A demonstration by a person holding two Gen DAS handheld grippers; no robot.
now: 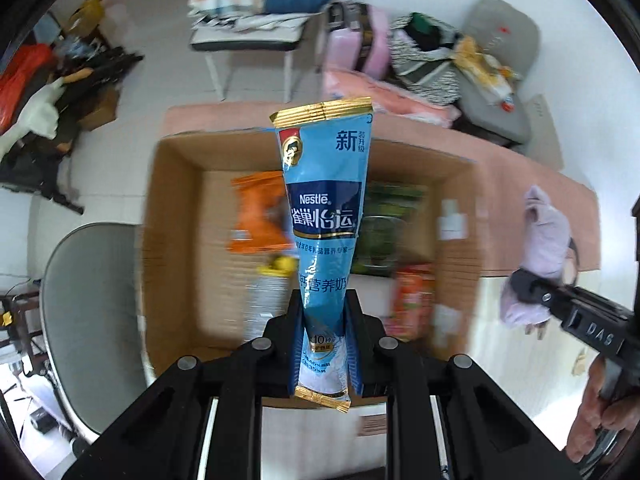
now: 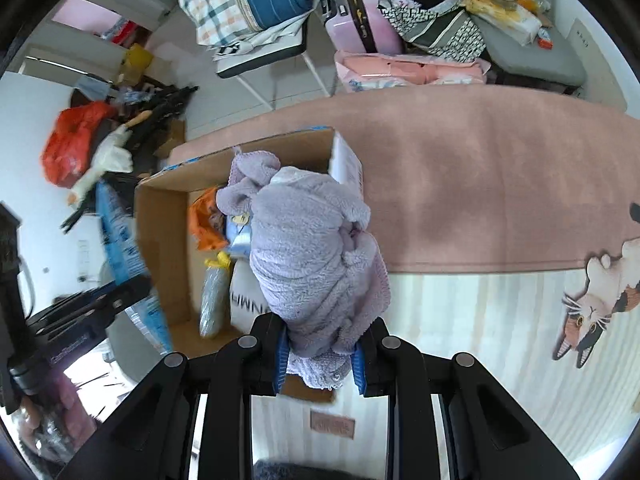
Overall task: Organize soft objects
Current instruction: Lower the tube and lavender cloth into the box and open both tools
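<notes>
the cardboard box (image 1: 176,216) fills mid-frame, already holding packets. the right gripper (image 2: 320,344) is clamped on a lilac fleece garment (image 2: 312,248); the left gripper (image 1: 324,340) pinches a blue nestle sachet (image 1: 326,200) centre frame. lower each fully inside before releasing.

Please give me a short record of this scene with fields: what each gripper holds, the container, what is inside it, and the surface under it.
left gripper: shut on blue Nestle sachet, held above the box
right gripper: shut on purple fleece cloth, bunched, above the box
container: open cardboard box
inside box: orange packet, green packet, red packet, others blurred
surface: pink rug and pale floor
</notes>
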